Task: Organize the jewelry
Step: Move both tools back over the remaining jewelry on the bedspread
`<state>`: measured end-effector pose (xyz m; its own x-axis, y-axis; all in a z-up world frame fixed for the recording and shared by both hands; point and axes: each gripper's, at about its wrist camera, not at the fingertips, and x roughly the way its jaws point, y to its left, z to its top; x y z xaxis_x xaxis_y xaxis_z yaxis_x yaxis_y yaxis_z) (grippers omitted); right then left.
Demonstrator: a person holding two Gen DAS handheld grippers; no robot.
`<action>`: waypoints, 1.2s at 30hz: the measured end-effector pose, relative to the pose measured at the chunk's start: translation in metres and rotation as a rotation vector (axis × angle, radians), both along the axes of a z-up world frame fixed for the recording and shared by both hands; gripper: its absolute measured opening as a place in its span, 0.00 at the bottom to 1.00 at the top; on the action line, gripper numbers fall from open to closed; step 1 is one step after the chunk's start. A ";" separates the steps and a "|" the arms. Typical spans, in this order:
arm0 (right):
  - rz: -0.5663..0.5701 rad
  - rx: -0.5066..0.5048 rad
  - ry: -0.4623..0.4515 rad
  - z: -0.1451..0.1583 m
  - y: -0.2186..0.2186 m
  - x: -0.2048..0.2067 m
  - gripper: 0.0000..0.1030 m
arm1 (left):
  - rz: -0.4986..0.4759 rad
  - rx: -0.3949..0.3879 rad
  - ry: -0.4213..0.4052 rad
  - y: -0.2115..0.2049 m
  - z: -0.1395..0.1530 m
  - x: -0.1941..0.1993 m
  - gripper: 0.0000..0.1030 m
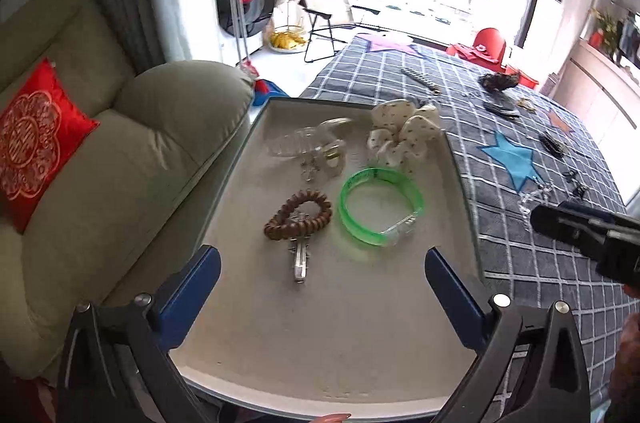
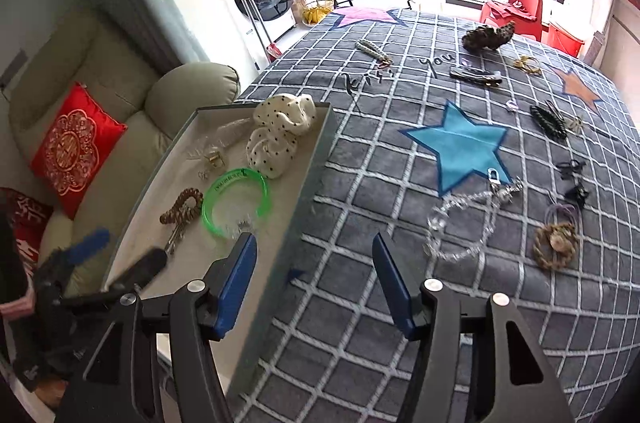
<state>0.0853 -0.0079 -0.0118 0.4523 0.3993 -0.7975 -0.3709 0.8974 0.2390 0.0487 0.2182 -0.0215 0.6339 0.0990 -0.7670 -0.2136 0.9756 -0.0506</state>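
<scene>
Only writing I can actually read is a cursive "you" stitched on the checked blanket; the green bangle has print on its band, too small to make out. My left gripper hangs over the tray with jaws spread wide, nothing between them. My right gripper sits just past the tray's right wall, jaws partly apart and empty. The bangle lies in the tray beside the brown bead bracelet, spotted scrunchie behind (it overhangs the far rim). Loose pieces are well apart on the blanket, with the clear chain nearest my right fingers.
</scene>
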 end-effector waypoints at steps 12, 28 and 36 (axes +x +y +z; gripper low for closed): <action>-0.058 0.035 0.044 -0.016 -0.053 -0.020 0.85 | -0.046 0.038 -0.017 -0.035 0.014 -0.006 1.00; -0.271 0.017 0.082 -0.039 -0.170 -0.027 0.90 | -0.226 0.017 0.005 -0.124 0.016 0.003 1.00; -0.333 0.015 0.080 -0.043 -0.202 -0.017 0.90 | -0.306 0.020 0.051 -0.160 0.005 0.021 1.00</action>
